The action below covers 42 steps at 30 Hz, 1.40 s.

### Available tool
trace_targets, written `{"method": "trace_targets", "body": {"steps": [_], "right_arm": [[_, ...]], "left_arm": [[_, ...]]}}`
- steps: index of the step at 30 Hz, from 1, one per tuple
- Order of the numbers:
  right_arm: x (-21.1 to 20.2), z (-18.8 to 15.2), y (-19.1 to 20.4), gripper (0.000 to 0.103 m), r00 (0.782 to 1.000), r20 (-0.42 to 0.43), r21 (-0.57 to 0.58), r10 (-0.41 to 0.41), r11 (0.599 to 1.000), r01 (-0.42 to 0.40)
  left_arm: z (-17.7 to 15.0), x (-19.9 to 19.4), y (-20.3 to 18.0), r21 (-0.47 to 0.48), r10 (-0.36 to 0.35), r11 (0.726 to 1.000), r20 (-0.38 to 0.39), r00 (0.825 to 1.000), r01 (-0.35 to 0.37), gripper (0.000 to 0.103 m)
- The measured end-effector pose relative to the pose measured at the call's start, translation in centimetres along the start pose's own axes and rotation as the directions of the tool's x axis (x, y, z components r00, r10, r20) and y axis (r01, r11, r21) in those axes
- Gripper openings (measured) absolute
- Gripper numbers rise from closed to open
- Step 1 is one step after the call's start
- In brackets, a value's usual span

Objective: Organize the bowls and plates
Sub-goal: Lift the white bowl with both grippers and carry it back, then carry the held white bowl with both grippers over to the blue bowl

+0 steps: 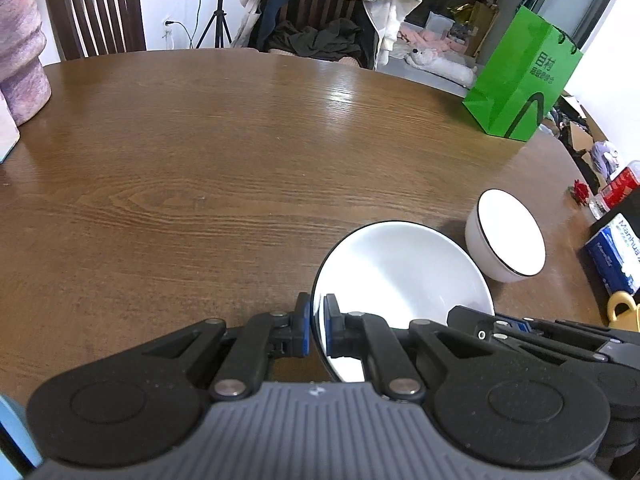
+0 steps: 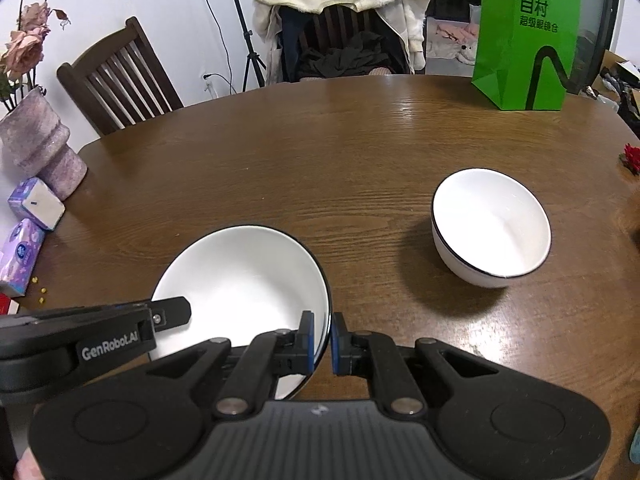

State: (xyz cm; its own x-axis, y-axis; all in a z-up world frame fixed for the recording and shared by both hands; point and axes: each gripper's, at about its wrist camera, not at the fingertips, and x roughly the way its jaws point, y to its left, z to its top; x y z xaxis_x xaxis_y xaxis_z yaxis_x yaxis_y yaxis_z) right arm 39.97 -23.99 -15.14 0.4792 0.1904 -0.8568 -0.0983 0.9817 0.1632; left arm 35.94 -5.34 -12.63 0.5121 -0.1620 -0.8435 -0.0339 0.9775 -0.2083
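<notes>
Both grippers pinch the same white plate [image 2: 240,276], the left gripper [image 1: 317,325] clamped on its left rim and the right gripper [image 2: 322,338] clamped on its right rim, holding it just above the wooden table [image 2: 320,152] toward the near edge. A white bowl [image 2: 491,227] stands upright on the table to the plate's right, apart from it, with a green bag [image 2: 528,40] at the far right edge.

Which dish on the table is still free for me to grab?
On the round brown wooden table, look nearer the green paper bag. The deep white bowl with a thin black rim stands there alone, ungripped; the shallow white plate with a black rim beside it is pinched by both grippers.
</notes>
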Motion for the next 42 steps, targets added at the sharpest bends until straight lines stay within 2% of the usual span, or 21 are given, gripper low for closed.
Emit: {"method": "trace_targets", "body": {"steps": [19, 42], "right_arm": [[-4.2, -3.3, 0.8, 0.008, 0.999, 0.035, 0.020, -0.027, 0.999, 0.027], [-7.0, -6.9, 3.2, 0.008, 0.998, 0.042, 0.043, -0.046, 0.998, 0.044]], "left_arm": [[-2.5, -3.7, 0.0, 0.048, -0.028, 0.998, 0.015, 0.999, 0.027, 0.007], [-4.6, -6.8, 1.8, 0.083, -0.054, 0.995, 0.026, 0.998, 0.052, 0.007]]}}
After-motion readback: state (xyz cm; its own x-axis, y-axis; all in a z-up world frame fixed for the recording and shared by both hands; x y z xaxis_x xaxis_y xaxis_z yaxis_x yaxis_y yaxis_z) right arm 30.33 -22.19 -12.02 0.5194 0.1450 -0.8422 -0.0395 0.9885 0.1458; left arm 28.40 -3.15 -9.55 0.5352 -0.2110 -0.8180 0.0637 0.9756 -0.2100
